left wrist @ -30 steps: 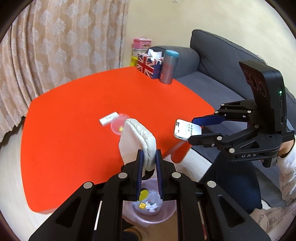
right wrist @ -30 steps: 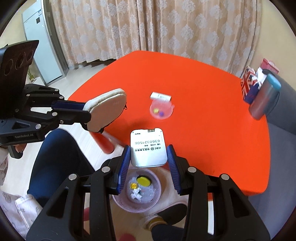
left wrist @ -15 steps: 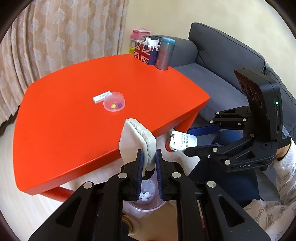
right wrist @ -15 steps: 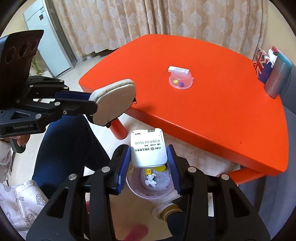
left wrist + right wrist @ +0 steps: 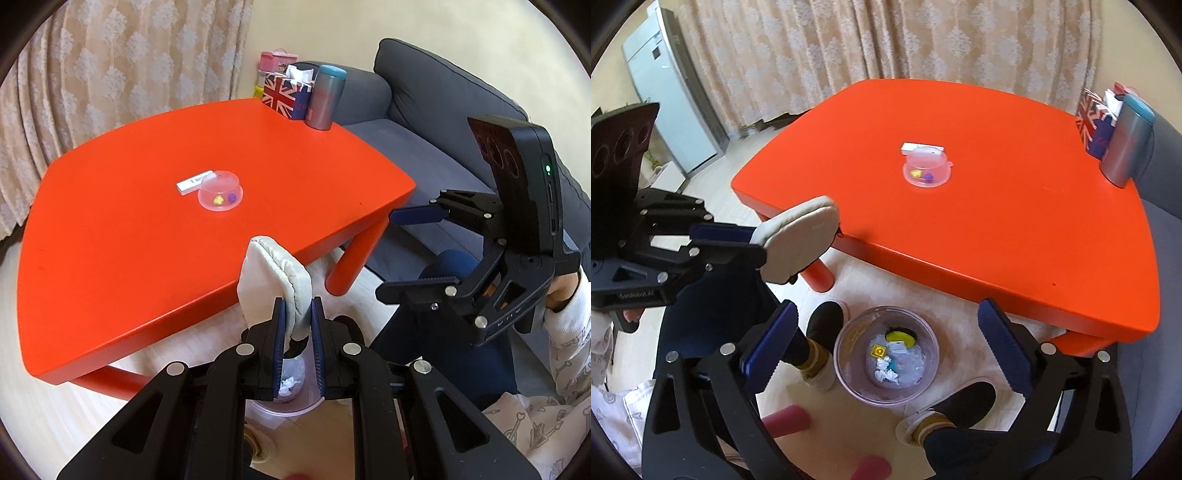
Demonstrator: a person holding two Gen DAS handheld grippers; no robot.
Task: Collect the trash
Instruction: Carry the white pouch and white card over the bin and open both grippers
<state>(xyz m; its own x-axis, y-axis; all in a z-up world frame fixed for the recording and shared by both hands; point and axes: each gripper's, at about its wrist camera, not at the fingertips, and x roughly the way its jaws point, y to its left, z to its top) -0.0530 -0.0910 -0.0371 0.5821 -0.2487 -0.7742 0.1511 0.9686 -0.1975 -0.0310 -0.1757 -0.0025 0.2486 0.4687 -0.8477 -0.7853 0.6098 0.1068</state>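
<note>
My left gripper (image 5: 297, 306) is shut on a beige padded pouch (image 5: 269, 273), which sticks up from its jaws just off the near edge of the red table (image 5: 147, 236). From the right wrist the same pouch (image 5: 801, 236) shows at the left. My right gripper (image 5: 886, 308) hangs over a clear trash bin (image 5: 846, 354) on the floor. Its jaws are opening wide and nothing is between them. The bin holds crumpled white paper, a yellow piece and other scraps. On the table, a small clear bowl (image 5: 927, 170) with coloured bits sits beside a white box (image 5: 908, 147).
A Union Jack tissue box (image 5: 286, 94) and a grey tumbler (image 5: 327, 98) stand at the table's far corner. A grey sofa (image 5: 443, 96) runs along the right. The person's feet in black slippers (image 5: 823, 321) flank the bin. Curtains and a fridge (image 5: 665, 110) stand behind.
The right gripper has opened wide and the white printed packet it held is gone from its jaws. Both grippers have drawn back from the table and sunk toward the bin.
</note>
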